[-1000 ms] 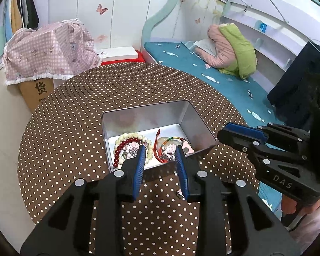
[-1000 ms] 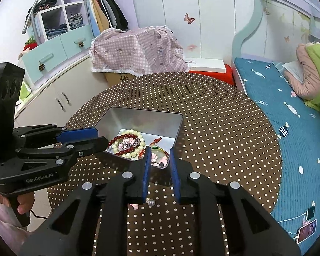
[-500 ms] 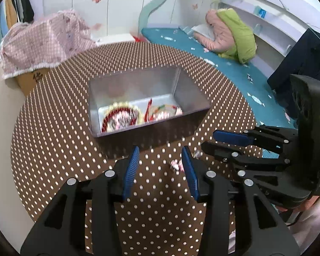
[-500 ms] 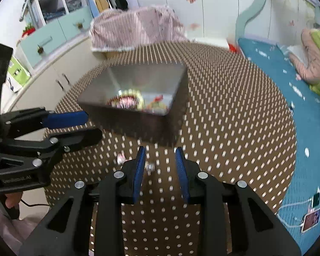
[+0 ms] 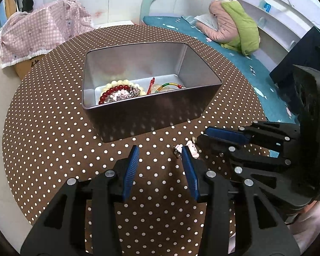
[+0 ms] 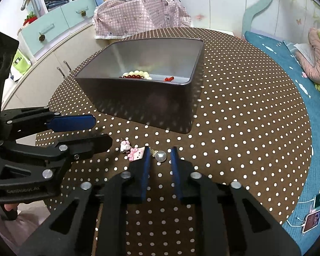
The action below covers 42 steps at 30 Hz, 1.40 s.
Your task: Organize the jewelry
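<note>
- Left wrist view: the left gripper (image 5: 160, 149) hangs over the table (image 5: 53, 138), a round top in brown cloth with white dots. Its jaws have just been opening; they stand apart with only bare cloth between them.
- A pink charm (image 5: 192, 147) lies on the cloth just beyond the tip of the left gripper's right-hand pad, outside the gap. A small metal piece (image 5: 177, 149) lies just beside the charm.
- The right gripper (image 5: 201, 136) reaches in from the right edge, its tips close by the charm.
- The tin (image 5: 151, 115), a rectangular metal box with no lid, stands on the table beyond both grippers.
- The bracelets (image 5: 119, 91), cream beads and dark red beads, lie on the tin's floor at the left. A coloured cord (image 5: 170, 85) lies beside them on the right.
- Right wrist view: the right gripper (image 6: 160, 149) points down at the cloth, and its jaws have just been closing. A pearl (image 6: 161, 156) lies on the cloth between the tips. A sliver of cloth shows on each side of it, so the pads do not press it and nothing is grasped.
- Two charms (image 6: 136, 154) lie on the cloth just left of the left-hand pad, outside the jaws.
- The left gripper (image 6: 103, 132) enters from the left, its jaws parted and empty, tips near the charms.
- The tin (image 6: 143, 102) stands behind, with only the tops of the bracelets (image 6: 136, 74) showing over its near wall.
</note>
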Each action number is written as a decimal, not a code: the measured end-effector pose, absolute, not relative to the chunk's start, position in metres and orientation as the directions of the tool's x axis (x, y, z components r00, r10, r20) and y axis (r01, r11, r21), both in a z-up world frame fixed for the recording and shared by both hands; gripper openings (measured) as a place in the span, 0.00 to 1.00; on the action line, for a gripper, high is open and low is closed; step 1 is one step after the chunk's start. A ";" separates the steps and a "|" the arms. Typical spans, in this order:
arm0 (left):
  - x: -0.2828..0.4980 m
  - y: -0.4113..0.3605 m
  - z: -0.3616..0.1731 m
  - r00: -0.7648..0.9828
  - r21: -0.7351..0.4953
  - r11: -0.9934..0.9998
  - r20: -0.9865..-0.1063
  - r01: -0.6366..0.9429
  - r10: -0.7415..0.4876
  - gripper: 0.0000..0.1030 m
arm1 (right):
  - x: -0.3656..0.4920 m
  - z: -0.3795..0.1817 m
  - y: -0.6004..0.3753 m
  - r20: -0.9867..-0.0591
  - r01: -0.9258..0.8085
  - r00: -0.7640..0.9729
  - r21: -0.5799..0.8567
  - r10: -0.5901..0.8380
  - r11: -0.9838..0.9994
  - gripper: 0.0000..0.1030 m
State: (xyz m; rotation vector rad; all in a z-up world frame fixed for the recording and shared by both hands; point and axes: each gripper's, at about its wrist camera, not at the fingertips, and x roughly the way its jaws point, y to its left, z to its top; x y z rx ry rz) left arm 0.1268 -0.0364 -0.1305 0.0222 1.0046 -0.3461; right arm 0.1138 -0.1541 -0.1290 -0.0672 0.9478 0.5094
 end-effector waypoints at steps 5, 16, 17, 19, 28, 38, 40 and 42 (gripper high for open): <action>0.131 -0.044 -0.133 0.474 -0.153 0.940 -0.832 0.304 -0.289 0.41 | 0.115 -0.129 -0.158 -0.790 -0.441 0.481 0.156 0.379 0.884 0.10; 0.140 -0.064 -0.146 0.433 -0.169 0.928 -0.847 0.332 -0.309 0.40 | 0.116 -0.121 -0.187 -0.774 -0.378 0.522 0.168 0.360 0.910 0.10; 0.140 -0.065 -0.147 0.430 -0.168 0.928 -0.849 0.332 -0.307 0.37 | 0.116 -0.121 -0.189 -0.774 -0.374 0.522 0.170 0.358 0.912 0.10; 0.141 -0.066 -0.148 0.430 -0.170 0.927 -0.848 0.334 -0.310 0.29 | 0.116 -0.122 -0.190 -0.775 -0.370 0.521 0.171 0.357 0.913 0.10; 0.141 -0.068 -0.145 0.437 -0.150 0.926 -0.848 0.346 -0.300 0.13 | 0.118 -0.121 -0.190 -0.768 -0.382 0.521 0.179 0.371 0.907 0.10; 0.133 -0.059 -0.126 0.483 -0.139 0.925 -0.820 0.353 -0.307 0.09 | 0.117 -0.113 -0.191 -0.752 -0.383 0.543 0.173 0.372 0.908 0.10; 0.131 -0.055 -0.117 0.504 -0.132 0.925 -0.807 0.355 -0.309 0.09 | 0.118 -0.108 -0.192 -0.744 -0.389 0.553 0.168 0.375 0.906 0.10; 0.131 -0.052 -0.107 0.518 -0.149 0.922 -0.790 0.358 -0.329 0.09 | 0.120 -0.104 -0.192 -0.739 -0.390 0.562 0.160 0.372 0.907 0.10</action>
